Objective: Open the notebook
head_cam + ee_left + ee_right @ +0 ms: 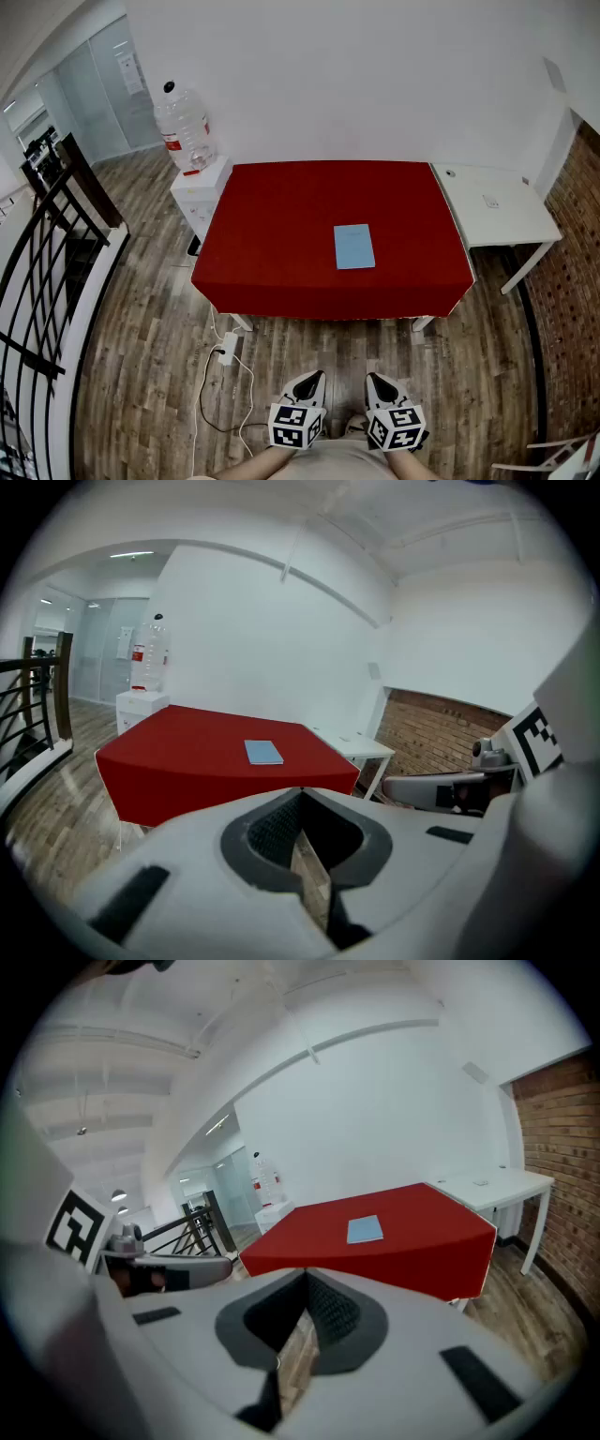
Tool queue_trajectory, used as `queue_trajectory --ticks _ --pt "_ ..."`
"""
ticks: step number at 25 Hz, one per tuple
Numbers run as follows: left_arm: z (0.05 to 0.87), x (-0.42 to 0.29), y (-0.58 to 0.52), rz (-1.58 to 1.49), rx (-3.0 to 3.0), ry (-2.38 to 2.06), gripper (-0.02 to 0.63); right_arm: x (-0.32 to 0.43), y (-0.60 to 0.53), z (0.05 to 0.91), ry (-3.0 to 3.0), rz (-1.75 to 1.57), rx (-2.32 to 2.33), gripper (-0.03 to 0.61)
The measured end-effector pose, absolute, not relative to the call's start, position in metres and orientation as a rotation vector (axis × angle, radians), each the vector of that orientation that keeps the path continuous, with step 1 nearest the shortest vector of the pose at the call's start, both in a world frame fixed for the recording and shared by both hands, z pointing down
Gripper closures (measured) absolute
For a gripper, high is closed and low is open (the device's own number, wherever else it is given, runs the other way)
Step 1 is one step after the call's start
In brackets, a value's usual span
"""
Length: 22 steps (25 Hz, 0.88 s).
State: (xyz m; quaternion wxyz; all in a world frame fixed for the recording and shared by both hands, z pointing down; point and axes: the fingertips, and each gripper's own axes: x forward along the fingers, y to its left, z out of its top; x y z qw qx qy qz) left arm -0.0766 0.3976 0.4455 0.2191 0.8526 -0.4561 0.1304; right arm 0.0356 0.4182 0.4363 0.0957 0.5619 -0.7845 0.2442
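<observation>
Notebook [354, 247], pale blue and shut, lies flat a little right of centre on the red-clothed table [272, 234], towards the front edge, which looks handy for reaching from the person's side. At the bottom of the frame, well apart from it, the left gripper [312, 378] and right gripper [374, 379] hang over the wooden floor [141, 356], jaws pressed together on nothing. I'd judge the opening not yet begun.
</observation>
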Motion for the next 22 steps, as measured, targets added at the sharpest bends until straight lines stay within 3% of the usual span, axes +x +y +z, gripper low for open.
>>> queue_trajectory --ticks 11,22 --pt "0.453 -0.091 0.357 0.359 2.365 -1.247 0.607 0.014 0.379 0.443 -2.356 0.752 1.681 0.572" --pt "0.462 -0.056 0.193 0.338 2.327 -1.309 0.607 0.052 0.212 0.449 -2.383 0.719 1.609 0.572"
